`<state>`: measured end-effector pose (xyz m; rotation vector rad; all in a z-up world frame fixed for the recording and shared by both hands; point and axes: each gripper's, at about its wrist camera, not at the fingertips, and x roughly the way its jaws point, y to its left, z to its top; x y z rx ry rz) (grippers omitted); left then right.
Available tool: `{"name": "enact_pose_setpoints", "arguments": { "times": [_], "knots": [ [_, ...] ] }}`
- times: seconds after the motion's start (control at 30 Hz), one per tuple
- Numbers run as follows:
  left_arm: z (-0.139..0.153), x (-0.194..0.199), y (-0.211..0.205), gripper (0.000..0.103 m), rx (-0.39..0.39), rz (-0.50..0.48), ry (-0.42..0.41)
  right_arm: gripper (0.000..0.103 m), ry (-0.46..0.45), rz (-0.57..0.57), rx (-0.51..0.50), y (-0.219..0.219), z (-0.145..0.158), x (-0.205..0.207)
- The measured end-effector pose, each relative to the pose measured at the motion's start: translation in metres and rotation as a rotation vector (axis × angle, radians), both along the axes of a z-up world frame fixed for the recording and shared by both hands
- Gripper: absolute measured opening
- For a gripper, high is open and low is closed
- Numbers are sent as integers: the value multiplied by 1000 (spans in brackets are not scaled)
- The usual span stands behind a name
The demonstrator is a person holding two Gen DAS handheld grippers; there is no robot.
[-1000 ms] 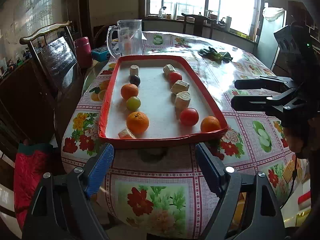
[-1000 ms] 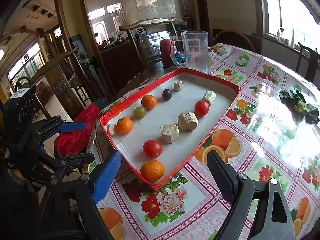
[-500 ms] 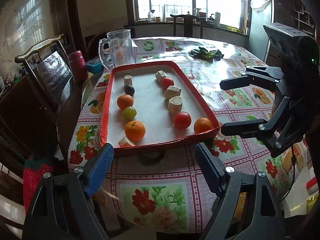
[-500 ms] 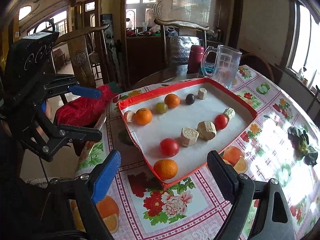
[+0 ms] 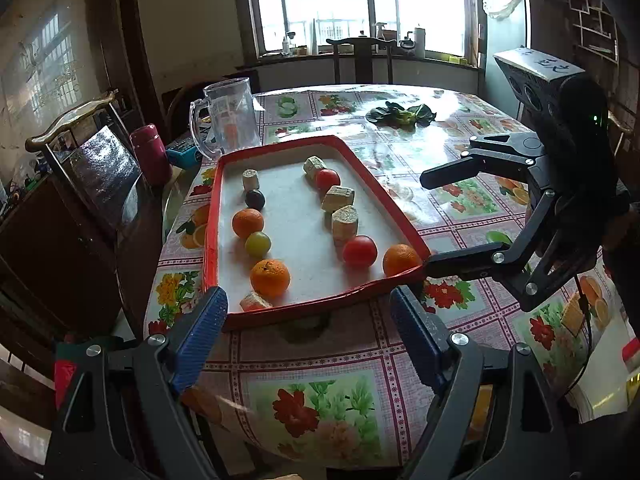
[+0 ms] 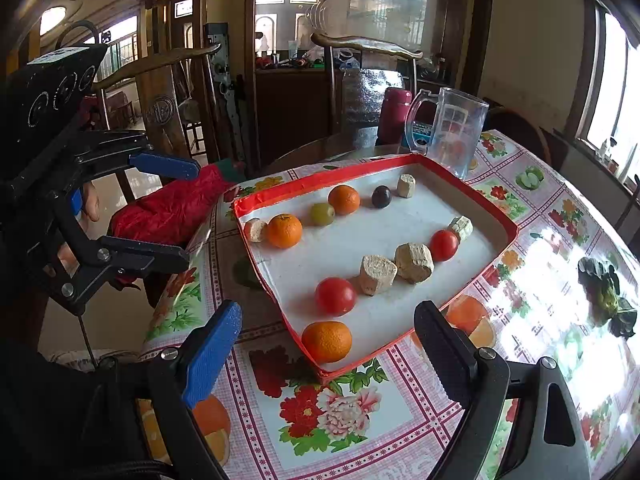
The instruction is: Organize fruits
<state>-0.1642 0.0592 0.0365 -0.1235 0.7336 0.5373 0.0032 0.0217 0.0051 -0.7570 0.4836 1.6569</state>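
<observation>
Round dining table under a glossy floral oilcloth (image 5: 320, 360), wooden chairs and bright windows around it.

Left gripper (image 5: 308, 332) and right gripper (image 6: 332, 356) both hang spread wide and empty at the near rim of the red tray (image 5: 212, 216), whose white liner carries, left to right, round oranges (image 5: 270, 278), a green fruit (image 5: 257, 243), rough beige cut chunks (image 5: 345, 220) and smooth tomatoes (image 5: 359, 251).

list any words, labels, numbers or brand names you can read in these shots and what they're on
Nothing here reads clearly.
Handwritten marks on the white label atop the right gripper's camera block: too blurred to read.
White label atop the left gripper's camera block: too small to read.
Printed panel on the clear jug: blurred, unreadable.
</observation>
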Motion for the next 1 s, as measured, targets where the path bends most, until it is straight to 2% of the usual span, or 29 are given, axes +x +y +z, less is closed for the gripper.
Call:
{"name": "enact_pose_setpoints", "arguments": {
  "times": [0.7, 1.0],
  "knots": [
    [3, 0, 0, 84, -36, -30, -20, 89, -28, 39, 31, -5, 7, -8],
    [4, -4, 9, 84, -34, 13, -50, 89, -21, 28, 37, -7, 7, -5]
  ]
}}
